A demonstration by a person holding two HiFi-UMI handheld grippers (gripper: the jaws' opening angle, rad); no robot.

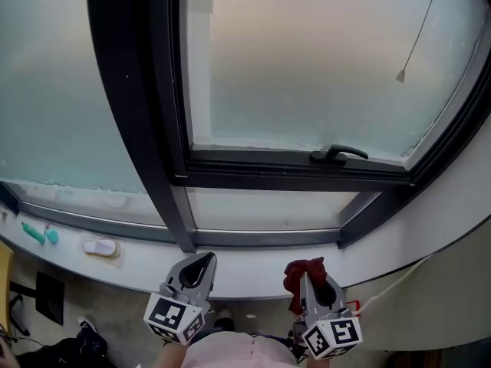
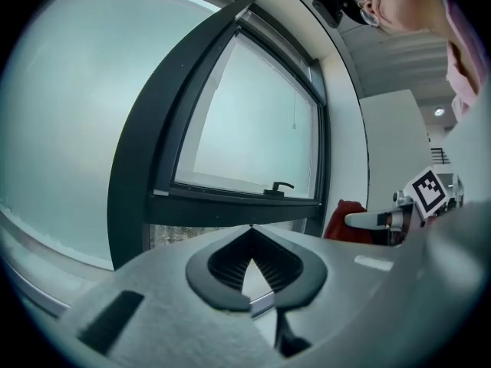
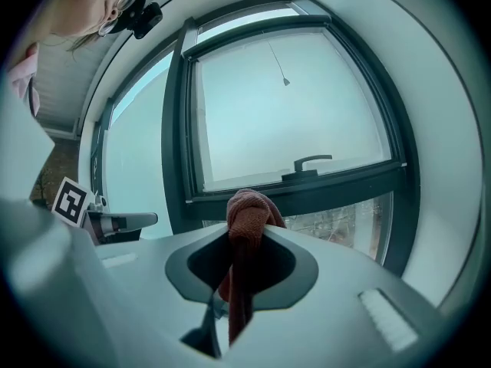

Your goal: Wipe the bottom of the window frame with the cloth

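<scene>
Right hand-held gripper (image 3: 245, 233), cloth (image 3: 248, 209) between jaws

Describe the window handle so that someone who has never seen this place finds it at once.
Start at the dark window frame and take the pane on its right. Follow that pane's bottom rail to right of middle: the handle is a dark lever lying level there, the only part jutting out, unlike the thin cord hanging higher up.
</scene>
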